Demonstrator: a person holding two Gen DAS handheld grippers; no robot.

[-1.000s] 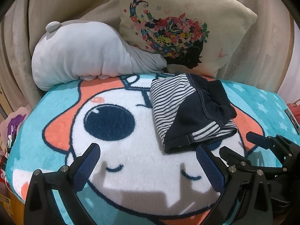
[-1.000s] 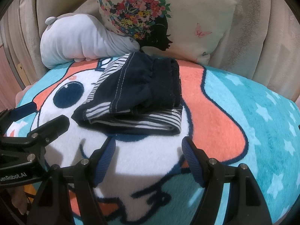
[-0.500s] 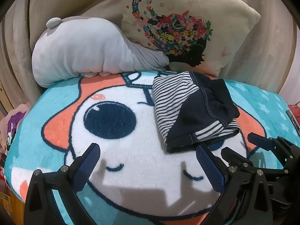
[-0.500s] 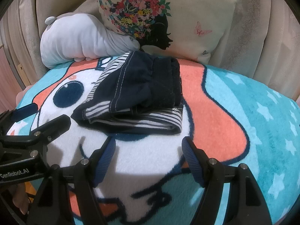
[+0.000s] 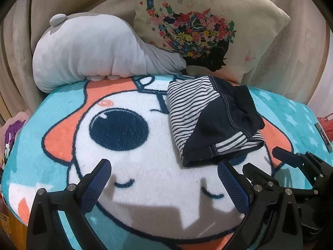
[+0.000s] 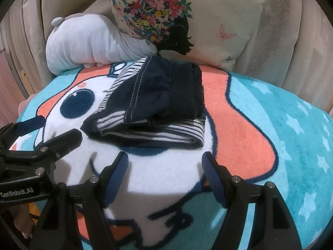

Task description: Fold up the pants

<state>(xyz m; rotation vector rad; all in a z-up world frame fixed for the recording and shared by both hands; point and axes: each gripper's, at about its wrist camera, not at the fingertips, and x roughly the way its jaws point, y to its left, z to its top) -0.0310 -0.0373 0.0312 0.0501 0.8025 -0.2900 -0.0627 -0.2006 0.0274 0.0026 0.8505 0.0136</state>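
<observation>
- Pants [image 5: 212,123]: small navy pair with striped panels, lying in a compact folded bundle on the cartoon blanket [image 5: 129,179], on the white-and-orange part of the print. Nothing holds them.
- Behind the bundle: grey plush toy [image 5: 93,50] and flowered cushion [image 5: 199,27], both near its far edge; contact not certain.
- Left gripper [image 5: 164,181]: jaws spread wide, nothing between them, hovering low over bare blanket. The bundle lies ahead and to its right; the near hem sits just beyond the right-side pad [image 5: 233,189].
- Right gripper [image 6: 165,177]: jaws also wide apart and empty. The bundle lies straight ahead, its near folded edge just past the fingertips, roughly centred on the gap.
- Long axis: in the right wrist view the bundle runs crosswise to the fingers, waistband end to the right, hem corner to the left. In the left wrist view the same bundle slants away up and to the left.
- Nearer hand: the right looks squarely lined up. The left is offset to the side, and would need to shift right to reach the hem corner.
- Judgement: folding looks largely done; the top layer sits a little skewed, so a squaring tug or one last fold may remain.
- Risk: loose stacked layers could slide apart if only the top one is pinched.
</observation>
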